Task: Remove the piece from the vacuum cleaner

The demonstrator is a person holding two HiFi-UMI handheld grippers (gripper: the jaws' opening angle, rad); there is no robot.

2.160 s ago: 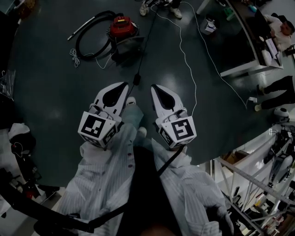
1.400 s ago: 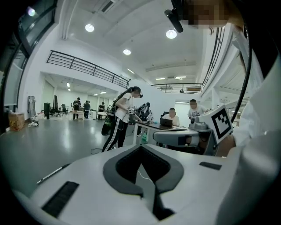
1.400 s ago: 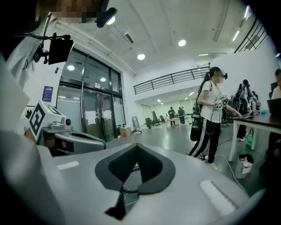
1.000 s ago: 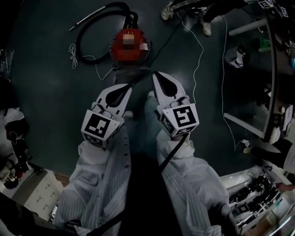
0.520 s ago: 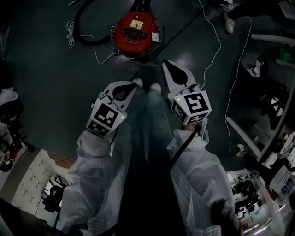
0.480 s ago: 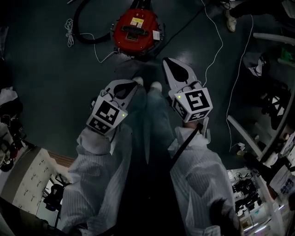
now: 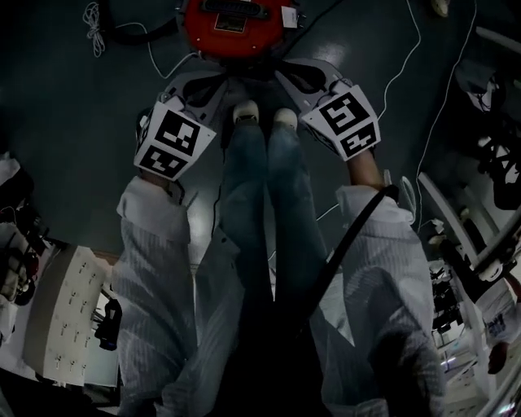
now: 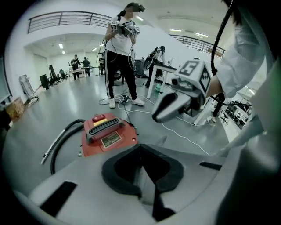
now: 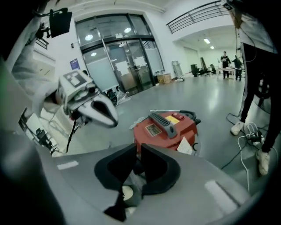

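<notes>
The red vacuum cleaner [image 7: 232, 20] stands on the dark floor at the top of the head view, partly cut off. It has a black handle [image 9: 163, 121] and a label plate on its lid. My left gripper [image 7: 189, 81] hangs just short of its near left side, jaws shut and empty [image 8: 139, 146]. At the vacuum's near right side is my right gripper [image 7: 293, 75]; its jaws [image 9: 137, 147] are opening, a narrow slit apart, with nothing between them. The vacuum [image 8: 107, 134] lies just beyond both tips. I cannot tell which part is the piece.
A black hose [image 8: 61, 140] curls left of the vacuum. White cable [image 7: 407, 49] runs across the floor on the right, with a coiled cord [image 7: 96, 16] at the upper left. My shoes [image 7: 246, 112] stand right before the vacuum. A person [image 8: 123, 57] stands beyond it.
The vacuum has come much nearer, up to the top edge of the head view. Both grippers have moved forward and spread to its two near sides.
</notes>
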